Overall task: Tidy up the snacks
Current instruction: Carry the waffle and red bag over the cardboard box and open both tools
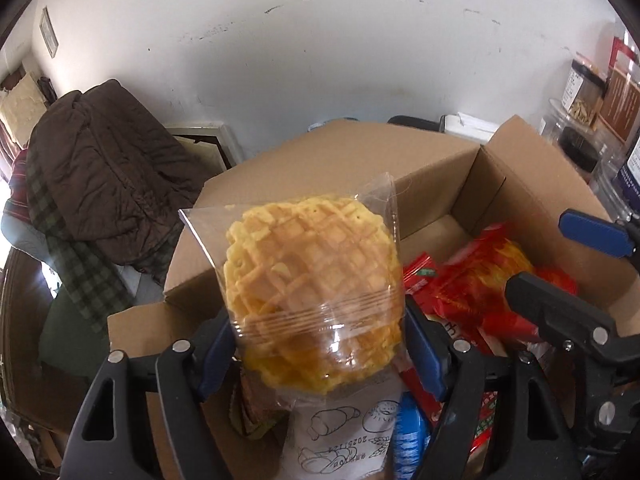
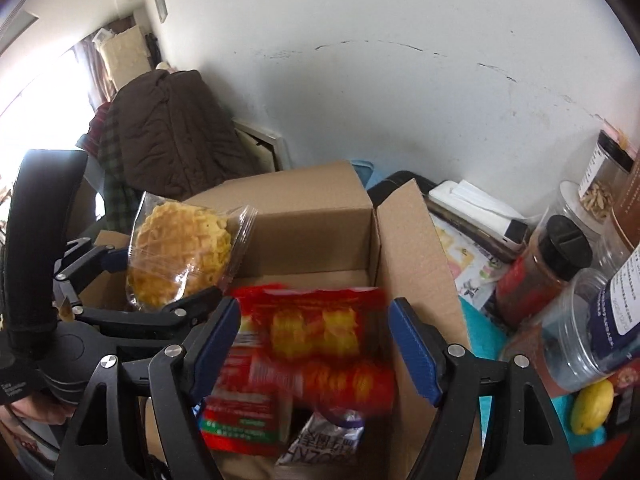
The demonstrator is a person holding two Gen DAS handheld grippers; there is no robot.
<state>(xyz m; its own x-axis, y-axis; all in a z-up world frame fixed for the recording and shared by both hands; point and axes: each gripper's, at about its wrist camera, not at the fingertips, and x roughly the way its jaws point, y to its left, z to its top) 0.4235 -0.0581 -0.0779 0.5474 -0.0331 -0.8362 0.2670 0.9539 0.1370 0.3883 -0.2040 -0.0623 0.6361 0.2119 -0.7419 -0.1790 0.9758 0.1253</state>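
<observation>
I have the waffle packet (image 1: 312, 300), a round golden waffle in clear wrap, pinched by its lower part in my left gripper (image 1: 320, 344); the blue pads (image 1: 426, 356) press against both sides of the wrapper, and the packet stands up ahead of the fingers. From the right wrist camera the same waffle packet (image 2: 180, 256) shows up to the left of my right gripper (image 2: 316, 352), raised over the near left corner of the cardboard box (image 2: 304, 216). My right gripper is spread wide with nothing between its pads; just ahead and below it a red snack bag (image 2: 320, 332) shows blurred inside the box, above a red and green packet (image 2: 240, 416) and a silver packet (image 2: 320, 444). Beyond the box to my left a brown coat (image 1: 108, 172) hangs over a chair. To the right of the right gripper stand plastic jars (image 2: 580, 320) and a yellow fruit (image 2: 592, 406).
</observation>
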